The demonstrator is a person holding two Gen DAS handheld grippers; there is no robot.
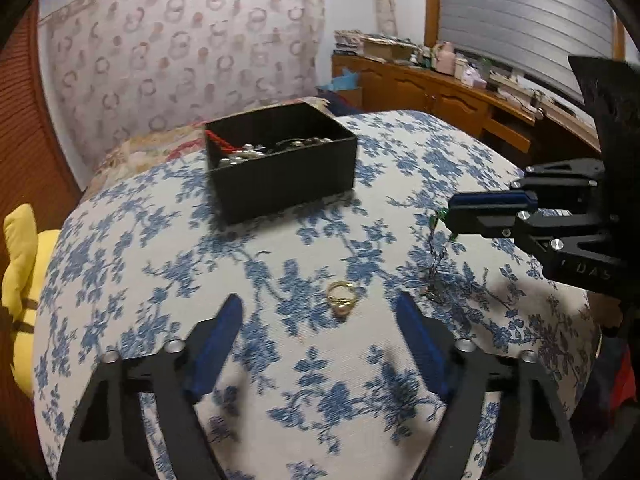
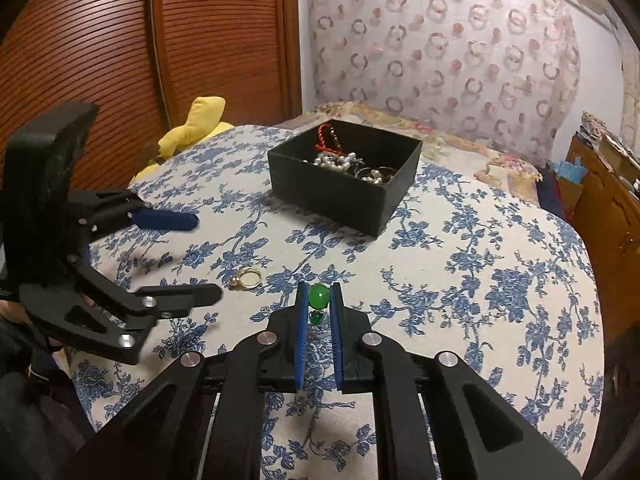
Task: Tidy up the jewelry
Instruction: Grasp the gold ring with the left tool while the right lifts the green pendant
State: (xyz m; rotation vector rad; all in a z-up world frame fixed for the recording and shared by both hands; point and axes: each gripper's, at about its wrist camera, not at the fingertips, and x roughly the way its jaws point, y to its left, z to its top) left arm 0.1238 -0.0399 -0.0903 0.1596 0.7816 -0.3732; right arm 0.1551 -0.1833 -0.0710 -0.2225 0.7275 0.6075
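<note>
Sitting open on the floral bed (image 2: 500,240), black box (image 2: 344,200) held pearls (image 2: 334,162), red cord (image 2: 328,136), right gripper (image 2: 319,300) jaws pinched green bead necklace (image 2: 319,296), left gripper (image 1: 320,312) jaws stood wide around gold ring (image 1: 340,300).

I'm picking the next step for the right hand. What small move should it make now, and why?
Probably carry the green bead over to the black box and let go there. The right gripper has its jaws shut on the bead, its thin cord trails on the cloth, and the box already holds pearls.
</note>
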